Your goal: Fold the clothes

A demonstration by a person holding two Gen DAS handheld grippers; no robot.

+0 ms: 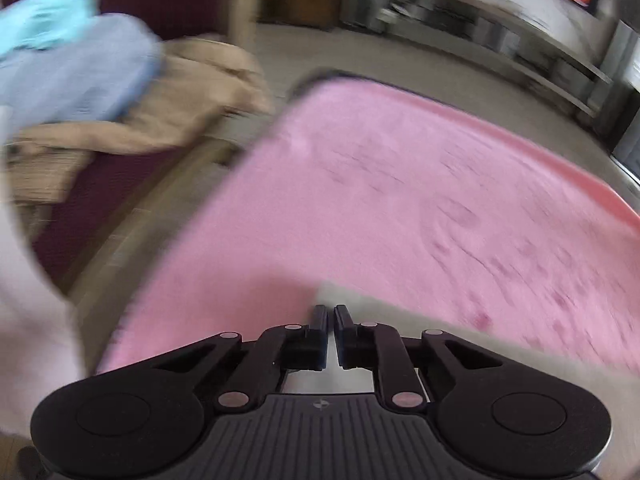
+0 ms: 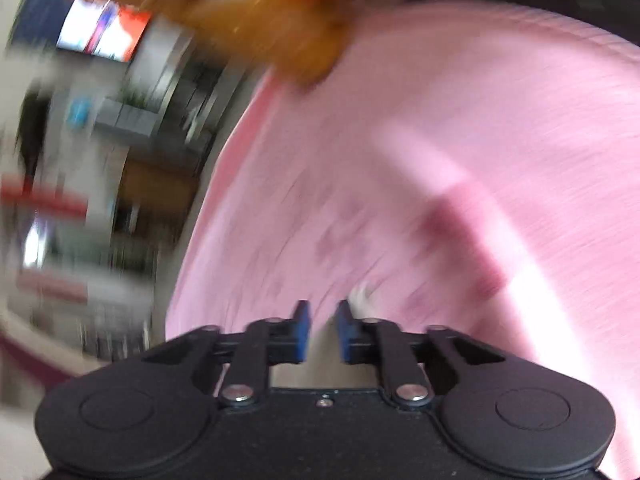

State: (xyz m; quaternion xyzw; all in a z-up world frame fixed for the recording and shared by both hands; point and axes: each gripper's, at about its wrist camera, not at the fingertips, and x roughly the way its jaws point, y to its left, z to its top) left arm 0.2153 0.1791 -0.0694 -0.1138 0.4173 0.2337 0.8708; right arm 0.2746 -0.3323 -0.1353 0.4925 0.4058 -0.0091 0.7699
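A pink garment is shown spread flat and broad over a surface, its near hem reaching to both pairs of tongs; faint darker print marks are seen across its cloth, blurred by motion. The left tongs are seen nearly closed at a pale near edge of the cloth, only a thin slit being left between the pads; whether cloth is pinched cannot be told. The right tongs are narrowed to a small gap at the pink hem, with nothing clearly clamped. The step in hand is judged to be the seizing of the near edge; a firm pinch by both, then a lift and carry-over, would be required next.
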